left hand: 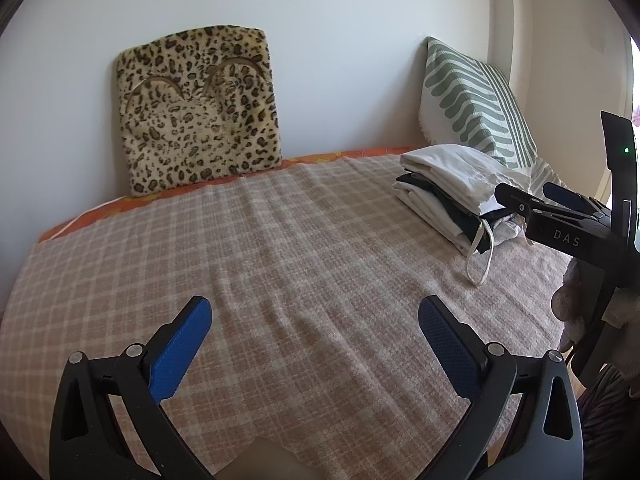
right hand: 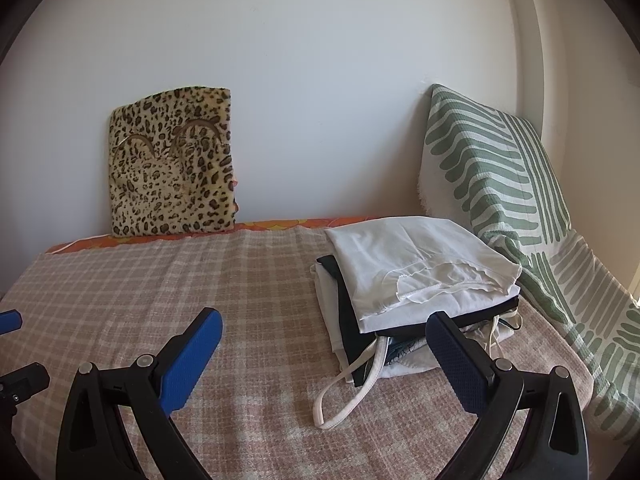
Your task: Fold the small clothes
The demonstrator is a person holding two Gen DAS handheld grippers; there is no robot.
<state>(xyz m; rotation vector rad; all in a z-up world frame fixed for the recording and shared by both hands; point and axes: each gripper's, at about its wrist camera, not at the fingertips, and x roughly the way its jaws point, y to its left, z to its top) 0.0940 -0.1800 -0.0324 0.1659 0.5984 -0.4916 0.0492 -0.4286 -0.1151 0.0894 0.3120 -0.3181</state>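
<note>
A stack of folded clothes (right hand: 408,272), white on top with black and white layers beneath, lies on the plaid blanket (right hand: 240,288) at the right. A white strap loop (right hand: 348,392) trails out of its front. My right gripper (right hand: 325,322) is open just in front of the stack, and its right finger (right hand: 456,360) overlaps the stack's near corner. In the left wrist view the stack (left hand: 444,188) is far right, with the right gripper (left hand: 528,192) beside it. My left gripper (left hand: 316,312) is open over bare blanket (left hand: 280,248), holding nothing.
A leopard-print cushion (right hand: 172,164) leans on the white wall at the back. A green-striped pillow (right hand: 500,184) stands in the right corner behind the stack. An orange sheet edge (right hand: 280,225) shows along the wall. The left gripper (right hand: 16,348) peeks in at the far left.
</note>
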